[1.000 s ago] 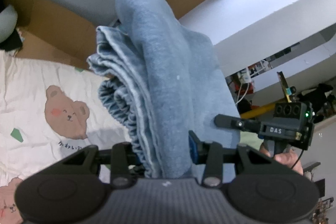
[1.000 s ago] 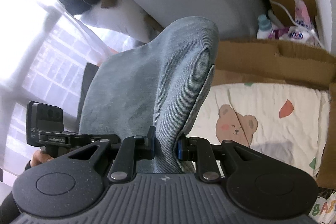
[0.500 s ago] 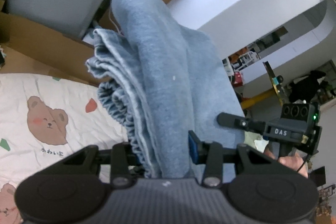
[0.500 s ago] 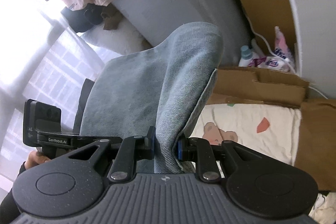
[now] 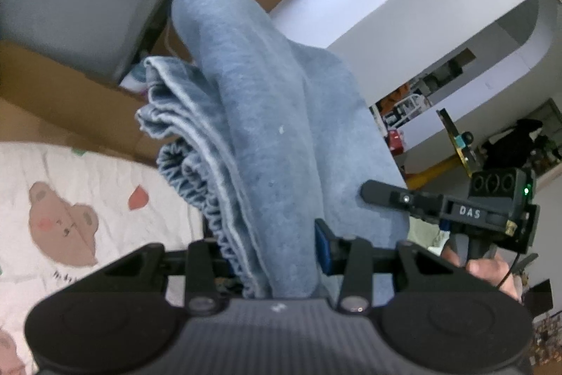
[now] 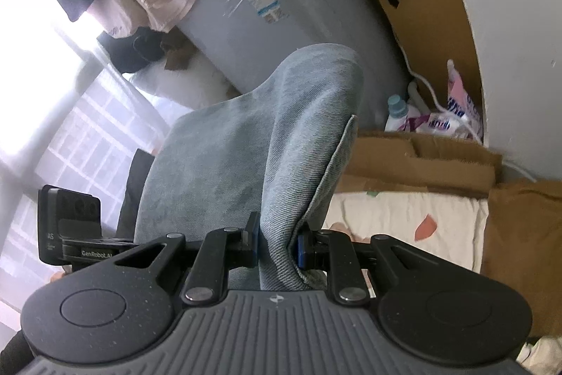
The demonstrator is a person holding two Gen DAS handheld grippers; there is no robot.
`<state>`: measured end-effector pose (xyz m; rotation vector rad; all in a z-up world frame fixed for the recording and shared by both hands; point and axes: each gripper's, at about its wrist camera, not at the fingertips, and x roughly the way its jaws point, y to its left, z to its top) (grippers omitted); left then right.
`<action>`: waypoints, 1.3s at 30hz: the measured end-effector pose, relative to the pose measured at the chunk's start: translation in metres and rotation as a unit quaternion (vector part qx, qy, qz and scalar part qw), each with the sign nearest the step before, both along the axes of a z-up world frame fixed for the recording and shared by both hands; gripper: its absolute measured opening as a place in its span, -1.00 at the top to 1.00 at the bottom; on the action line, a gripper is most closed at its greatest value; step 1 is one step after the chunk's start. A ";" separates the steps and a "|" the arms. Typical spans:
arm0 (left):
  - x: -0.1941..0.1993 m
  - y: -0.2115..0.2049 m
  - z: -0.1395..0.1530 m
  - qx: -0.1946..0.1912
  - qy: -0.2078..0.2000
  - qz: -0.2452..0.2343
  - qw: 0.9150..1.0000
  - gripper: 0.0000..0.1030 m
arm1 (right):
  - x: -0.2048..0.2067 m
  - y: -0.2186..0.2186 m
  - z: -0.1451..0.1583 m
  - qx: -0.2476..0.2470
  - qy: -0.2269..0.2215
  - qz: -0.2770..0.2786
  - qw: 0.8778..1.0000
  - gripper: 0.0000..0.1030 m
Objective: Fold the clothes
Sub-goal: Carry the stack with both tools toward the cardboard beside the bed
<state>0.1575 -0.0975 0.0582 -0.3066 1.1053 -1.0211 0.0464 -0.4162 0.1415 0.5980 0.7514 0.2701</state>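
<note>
Both tools have swung the folded blue denim garment [image 5: 267,143] further over the bear-print bedsheet [image 5: 63,199] | left tool [image 5: 277,255] and right tool [image 6: 277,245] each clamp a folded edge | I judge folding mostly done; setting down remains.

The folded denim garment [image 5: 267,136] is a washed light blue, its hems paler and its gathered waistband darker blue. Under it lies a cream bedsheet [image 5: 87,181] printed with brown bears with pink cheeks and small coral and green shapes. Both black plastic grippers carry blue finger pads [image 6: 304,250], and brown cardboard [image 6: 421,160] edges the sheet.
</note>
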 end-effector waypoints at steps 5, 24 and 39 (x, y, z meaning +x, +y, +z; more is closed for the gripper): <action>0.007 -0.032 -0.010 -0.016 0.000 -0.006 1.000 0.16 | -0.001 -0.031 -0.001 -0.014 -0.014 -0.008 1.000 0.62; 0.001 -0.184 -0.104 -0.046 0.015 -0.093 0.994 0.16 | -0.050 -0.169 -0.090 -0.042 0.005 -0.112 0.993 0.62; -0.008 -0.256 -0.235 -0.039 0.050 -0.101 0.993 0.16 | -0.039 -0.235 -0.222 -0.081 0.061 -0.138 0.985 0.62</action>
